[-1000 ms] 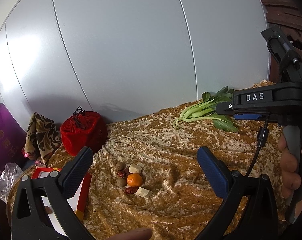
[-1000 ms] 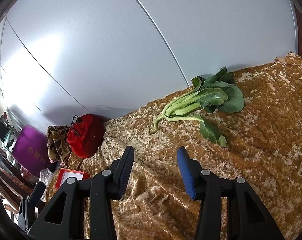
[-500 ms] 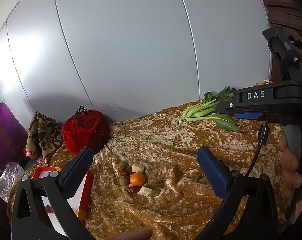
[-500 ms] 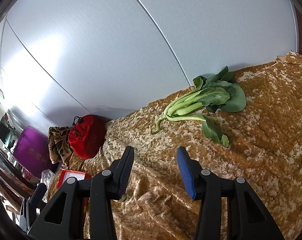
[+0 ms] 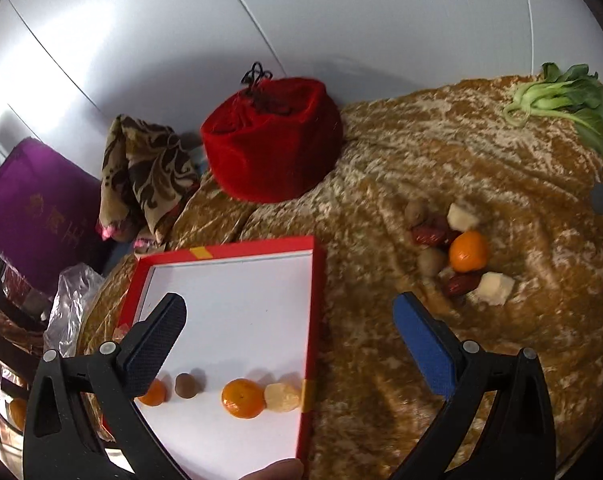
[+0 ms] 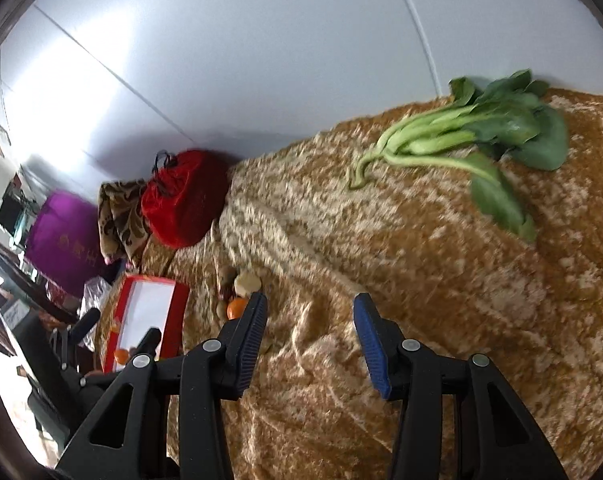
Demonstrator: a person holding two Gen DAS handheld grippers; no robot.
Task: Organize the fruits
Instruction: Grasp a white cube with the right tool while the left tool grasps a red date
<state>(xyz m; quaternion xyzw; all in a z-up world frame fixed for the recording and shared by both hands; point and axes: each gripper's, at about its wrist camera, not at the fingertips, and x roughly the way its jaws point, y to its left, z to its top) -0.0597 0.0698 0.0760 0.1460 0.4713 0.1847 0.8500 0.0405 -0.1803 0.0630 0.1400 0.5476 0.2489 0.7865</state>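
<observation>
Now left gripper (image 5: pixel 289 326) spread wide, nothing between jaws, hovering low-centre over right edge of red tray (image 5: pixel 319 280). Right gripper (image 6: pixel 309 316) also spread, empty, low-centre above gold cloth (image 6: pixel 441 300).

Left view only: tray's white floor with a row near lower edge — small orange (image 5: pixel 153 394) partly behind black finger, brown nut (image 5: pixel 187 385), bigger orange (image 5: pixel 242 398), pale lump (image 5: pixel 282 397) touching it. Loose pile right of tray on cloth: orange (image 5: pixel 468 251), two pale cubes (image 5: pixel 462 216), red dates (image 5: pixel 460 285), brown nuts (image 5: pixel 416 213).

Right view: same pile (image 6: pixel 239 292) small, partly hidden behind left finger; tray at lower left, contents mostly unreadable. Bok choy (image 6: pixel 481 136) large, upper right; only at right edge in left view.

Both views: red pouch (image 5: pixel 271 140) against grey wall, patterned fabric (image 5: pixel 141 176) and purple cushion (image 5: pixel 33 204) left of it.
</observation>
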